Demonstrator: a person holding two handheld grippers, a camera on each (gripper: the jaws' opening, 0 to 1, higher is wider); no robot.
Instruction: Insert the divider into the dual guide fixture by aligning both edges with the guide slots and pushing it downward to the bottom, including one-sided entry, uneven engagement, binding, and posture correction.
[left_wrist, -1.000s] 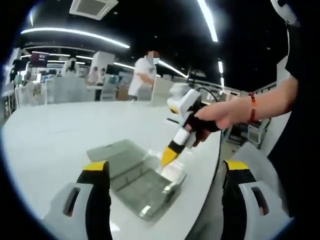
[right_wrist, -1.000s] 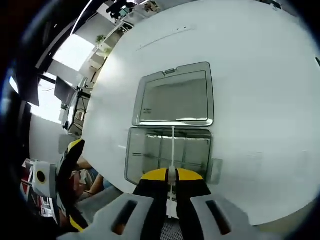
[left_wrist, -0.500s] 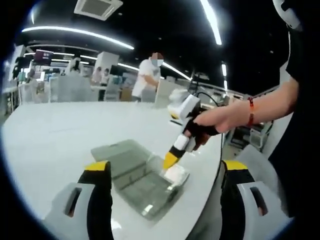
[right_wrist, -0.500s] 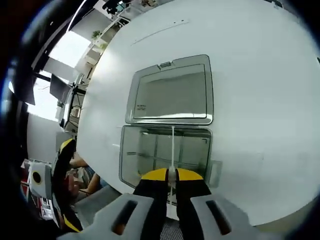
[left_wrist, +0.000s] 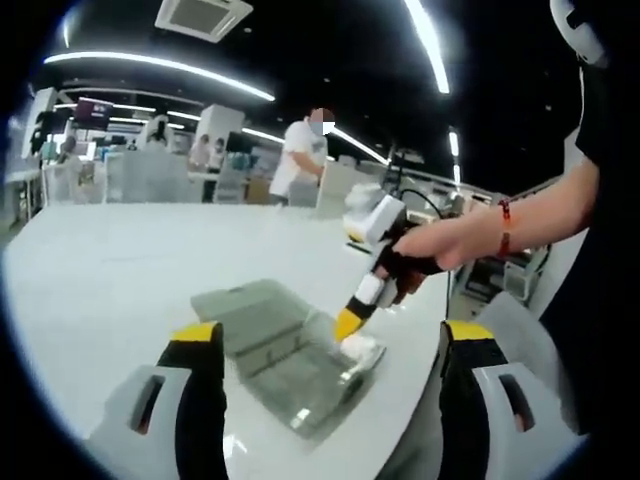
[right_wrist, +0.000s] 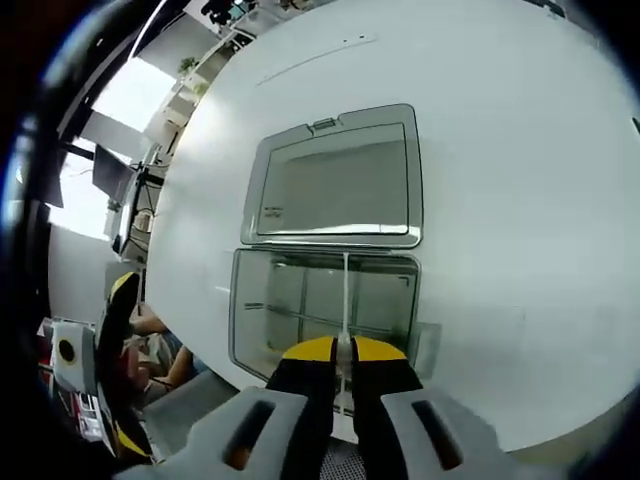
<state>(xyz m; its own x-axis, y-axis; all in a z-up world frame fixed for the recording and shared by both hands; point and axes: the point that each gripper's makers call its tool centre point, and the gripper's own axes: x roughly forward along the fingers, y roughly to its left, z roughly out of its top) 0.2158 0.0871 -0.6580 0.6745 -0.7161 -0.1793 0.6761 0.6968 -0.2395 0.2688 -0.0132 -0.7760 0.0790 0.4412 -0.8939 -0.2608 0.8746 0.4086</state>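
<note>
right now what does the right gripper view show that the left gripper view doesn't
Right gripper view alone: its jaws shut on the thin white divider, edge-on, running across the clear box's open compartment, with the flat lid beyond.

Left gripper view alone: the left gripper open and empty, the person's hand holding the right gripper with its tip at the box, people in the background.

Both: the box on the white table.

A broad white table (right_wrist: 520, 180) carries a clear plastic box (right_wrist: 325, 305), lying open near its near edge. The box's lid (right_wrist: 335, 185) lies flat on the tabletop on the far side, hinged to the box.
</note>
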